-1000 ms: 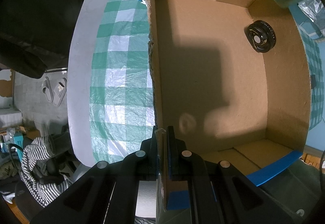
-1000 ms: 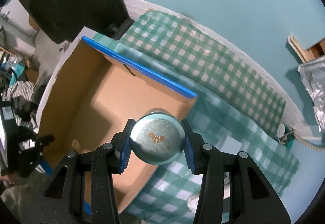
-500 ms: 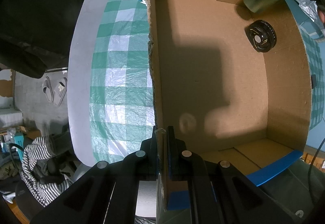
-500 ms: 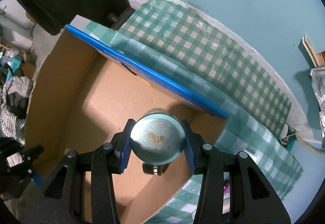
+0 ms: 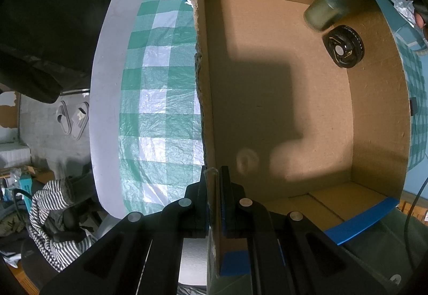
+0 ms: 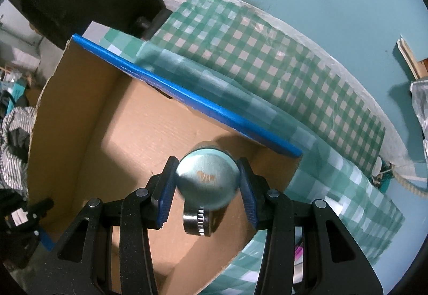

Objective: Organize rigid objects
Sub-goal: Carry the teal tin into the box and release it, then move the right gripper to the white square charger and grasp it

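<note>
An open cardboard box (image 5: 379, 118) with blue tape on its rims stands on a green checked tablecloth (image 5: 157, 86). My left gripper (image 5: 214, 174) is shut on the box's left wall. A black ribbed wheel (image 5: 343, 47) lies on the box floor at the far right. A teal round tin (image 6: 207, 181) with a gold emblem sits between the fingers of my right gripper (image 6: 207, 188), whose jaws now stand slightly apart from it, over the box (image 6: 88, 118) near the wheel (image 6: 198, 222). The tin (image 5: 325, 12) hangs in the box's far right corner in the left wrist view.
The tablecloth (image 6: 267, 59) covers a round white table against a teal wall. A dark chair or bag (image 5: 45, 22) stands at the left. Slippers (image 5: 73, 118) and striped clothing (image 5: 50, 222) lie on the floor. Crumpled foil (image 6: 420, 99) is at the right edge.
My right gripper has carried the tin from over the box's rim down into the box, beside the black wheel, and its jaws have widened a little. The left gripper has not moved.
</note>
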{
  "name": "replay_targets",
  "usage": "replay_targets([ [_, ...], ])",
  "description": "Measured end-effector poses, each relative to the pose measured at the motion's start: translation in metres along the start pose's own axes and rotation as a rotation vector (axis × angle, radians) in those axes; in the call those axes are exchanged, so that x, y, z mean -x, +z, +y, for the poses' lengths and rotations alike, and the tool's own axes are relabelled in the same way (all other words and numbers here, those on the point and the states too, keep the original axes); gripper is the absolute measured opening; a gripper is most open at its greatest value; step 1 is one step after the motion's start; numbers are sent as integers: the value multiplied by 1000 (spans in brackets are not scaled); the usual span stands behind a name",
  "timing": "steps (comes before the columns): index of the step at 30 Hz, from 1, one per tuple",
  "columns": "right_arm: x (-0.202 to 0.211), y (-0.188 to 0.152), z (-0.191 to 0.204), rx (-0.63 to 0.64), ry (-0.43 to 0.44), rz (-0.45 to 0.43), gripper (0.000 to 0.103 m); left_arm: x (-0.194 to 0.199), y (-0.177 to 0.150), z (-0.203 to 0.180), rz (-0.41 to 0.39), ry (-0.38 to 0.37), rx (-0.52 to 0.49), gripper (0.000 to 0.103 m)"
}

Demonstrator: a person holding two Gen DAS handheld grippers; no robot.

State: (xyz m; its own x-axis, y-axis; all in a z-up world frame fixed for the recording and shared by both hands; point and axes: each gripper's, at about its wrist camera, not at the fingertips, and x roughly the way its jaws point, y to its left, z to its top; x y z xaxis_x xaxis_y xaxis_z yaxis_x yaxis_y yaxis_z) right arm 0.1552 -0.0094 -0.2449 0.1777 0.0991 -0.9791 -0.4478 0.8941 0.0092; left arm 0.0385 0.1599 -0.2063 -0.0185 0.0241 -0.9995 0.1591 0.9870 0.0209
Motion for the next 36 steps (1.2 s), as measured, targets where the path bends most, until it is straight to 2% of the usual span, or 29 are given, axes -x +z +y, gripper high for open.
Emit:
replay_targets([
  [5, 8, -1, 0, -6, 10, -17, 44, 0, -2, 0, 2, 1, -3, 6],
  [10, 22, -4, 0, -9, 6, -48, 54, 0, -2, 0, 4, 2, -2, 6],
  [15, 36, -8, -2, -19, 9, -73, 55, 1, -3, 1, 3, 1, -2, 6],
  [19, 48, -13, -4, -28, 10, -92, 62, 0, -3, 1, 2, 1, -3, 6],
  [29, 78, -27, -19, -65, 2, -134, 62, 1, -3, 2, 3, 4, -7, 6],
  [36, 89, -41, -47, -124, -25, -138, 64, 1, -3, 2, 4, 4, -6, 6],
])
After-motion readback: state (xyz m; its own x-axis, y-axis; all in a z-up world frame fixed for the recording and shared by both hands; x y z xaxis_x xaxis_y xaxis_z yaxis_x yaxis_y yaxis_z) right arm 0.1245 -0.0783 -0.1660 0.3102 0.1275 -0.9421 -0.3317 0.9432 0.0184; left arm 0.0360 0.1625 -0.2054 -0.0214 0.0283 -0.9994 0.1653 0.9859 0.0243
